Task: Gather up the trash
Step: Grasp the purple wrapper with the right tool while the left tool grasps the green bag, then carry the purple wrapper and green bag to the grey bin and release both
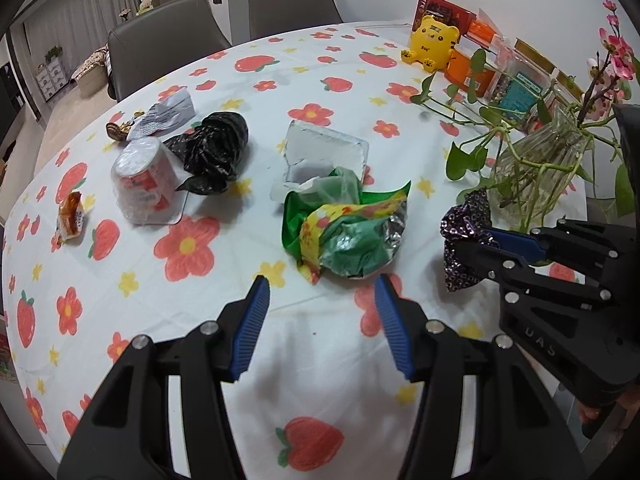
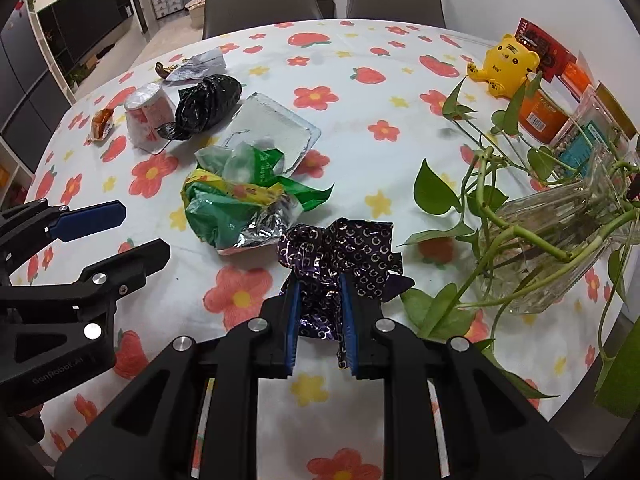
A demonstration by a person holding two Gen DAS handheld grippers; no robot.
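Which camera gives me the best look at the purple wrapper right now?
The right wrist view: the purple wrapper sits centred, clamped in the right hand-held gripper, printed pattern clear. The left wrist view shows the wrapper only at the side, partly hidden by that gripper.

bright, even indoor light | soft shadows | sharp ctr | fisheye-warped edges

Two black plastic grippers, left gripper (image 1: pixel 320 284) and right gripper (image 2: pixel 318 280), are showing ribbed blue finger pads (image 1: pixel 256 320), silver screws, and faint, perhaps "GenRobot.AI", lettering.
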